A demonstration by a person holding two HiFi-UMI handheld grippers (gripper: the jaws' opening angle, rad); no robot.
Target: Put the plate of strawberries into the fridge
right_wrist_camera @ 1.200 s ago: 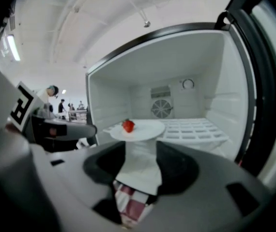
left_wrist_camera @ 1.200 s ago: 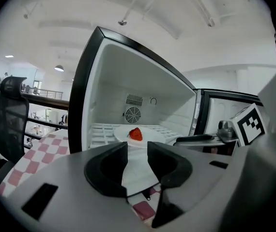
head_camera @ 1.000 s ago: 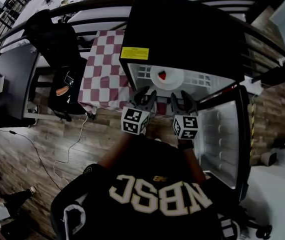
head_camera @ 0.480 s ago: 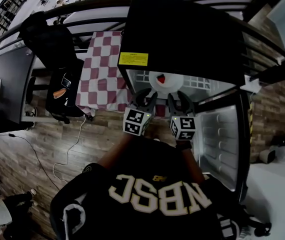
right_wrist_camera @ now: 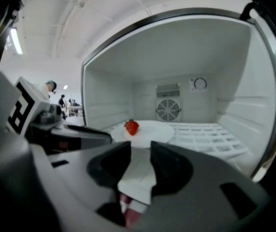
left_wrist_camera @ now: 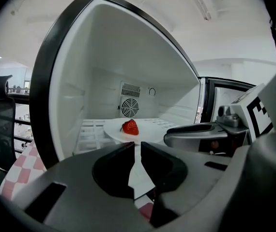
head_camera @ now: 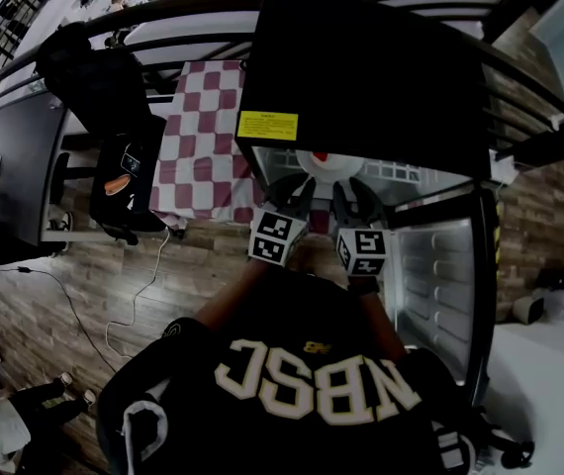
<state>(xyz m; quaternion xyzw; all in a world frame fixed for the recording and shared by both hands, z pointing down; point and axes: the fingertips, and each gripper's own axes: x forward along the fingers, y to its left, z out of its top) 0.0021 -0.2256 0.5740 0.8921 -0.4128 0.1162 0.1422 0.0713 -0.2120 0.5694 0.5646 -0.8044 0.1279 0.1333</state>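
Left gripper (left_wrist_camera: 134, 147): jaws have just been closing and now stand with only a narrow slit between the tips; nothing sits in the slit and the pads press on nothing. Right gripper (right_wrist_camera: 140, 148): jaws have also just been closing, but a wider gap remains, and it too is empty. In the head view both grippers are held side by side, close together, just in front of the open fridge (head_camera: 361, 57), pointing into it, marker cubes toward the person. Just beyond the jaw tips, a white plate (left_wrist_camera: 150, 129) lies flat on the white wire shelf (right_wrist_camera: 203, 137) inside the fridge, near the front edge and apart from both grippers. One red strawberry (left_wrist_camera: 130, 126) lies on the plate, left of its centre as seen from the left gripper view; any more cannot be made out. Back wall of the compartment carries a round fan grille (right_wrist_camera: 167, 110). Fridge door (head_camera: 440, 275) stands swung open at the person's right, its inner racks facing the compartment. A yellow label (head_camera: 267, 125) is on the black top of the fridge near its front left corner. Left of the fridge, a table with a red-and-white checked cloth (head_camera: 203, 137); further left, a black chair (head_camera: 114, 77) on the wood-look floor (head_camera: 84, 285).
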